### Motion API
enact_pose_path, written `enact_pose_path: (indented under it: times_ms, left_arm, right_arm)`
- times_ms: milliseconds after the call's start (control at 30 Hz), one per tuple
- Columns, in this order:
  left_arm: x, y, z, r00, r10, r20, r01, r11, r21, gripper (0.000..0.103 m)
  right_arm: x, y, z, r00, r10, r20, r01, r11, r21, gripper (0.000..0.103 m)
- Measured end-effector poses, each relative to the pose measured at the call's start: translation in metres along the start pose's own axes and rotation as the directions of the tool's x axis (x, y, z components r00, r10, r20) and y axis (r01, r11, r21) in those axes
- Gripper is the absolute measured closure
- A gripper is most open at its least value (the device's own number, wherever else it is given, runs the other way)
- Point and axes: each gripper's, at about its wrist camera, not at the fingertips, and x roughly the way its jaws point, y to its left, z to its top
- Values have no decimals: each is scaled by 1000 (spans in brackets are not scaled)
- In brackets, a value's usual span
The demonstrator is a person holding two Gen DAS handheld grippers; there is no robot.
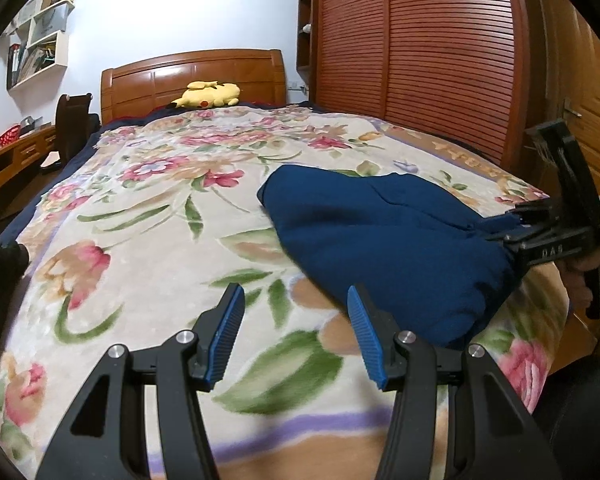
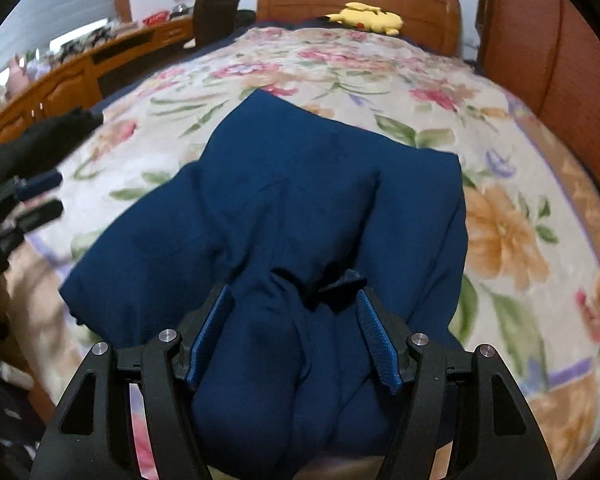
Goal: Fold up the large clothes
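A dark blue garment (image 1: 384, 236) lies partly folded on the floral blanket of the bed (image 1: 152, 216); it fills the middle of the right wrist view (image 2: 300, 208). My left gripper (image 1: 296, 312) is open and empty, just above the blanket, left of the garment's near edge. My right gripper (image 2: 294, 320) stands wide with bunched blue fabric between its jaws at the garment's near end. In the left wrist view my right gripper (image 1: 516, 224) appears at the garment's right edge, with fabric in its tips. The left gripper (image 2: 40, 196) shows at the left edge of the right wrist view.
A yellow plush toy (image 1: 208, 94) lies by the wooden headboard (image 1: 192, 76). A slatted wooden wardrobe (image 1: 420, 48) stands along the bed's right side. A wooden desk (image 2: 68, 76) and dark chair (image 1: 72, 128) stand to the left. Wall shelves (image 1: 40, 40) hang at the upper left.
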Motion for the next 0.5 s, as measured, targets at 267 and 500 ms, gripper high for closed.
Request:
enact_pose_path:
  times_ms: [267,500]
  left_arm:
    - [2,-7,-4,1000,-20,-1,20,1000,3,50]
    - [4,-13,-5,1000,-24,-8,24,1000,10,50]
  right_arm:
    - [-2,-1,25,1000,-13,-17,13,1000,-11,36]
    - [20,-19,51,996,30,-78,-27,999,34,36]
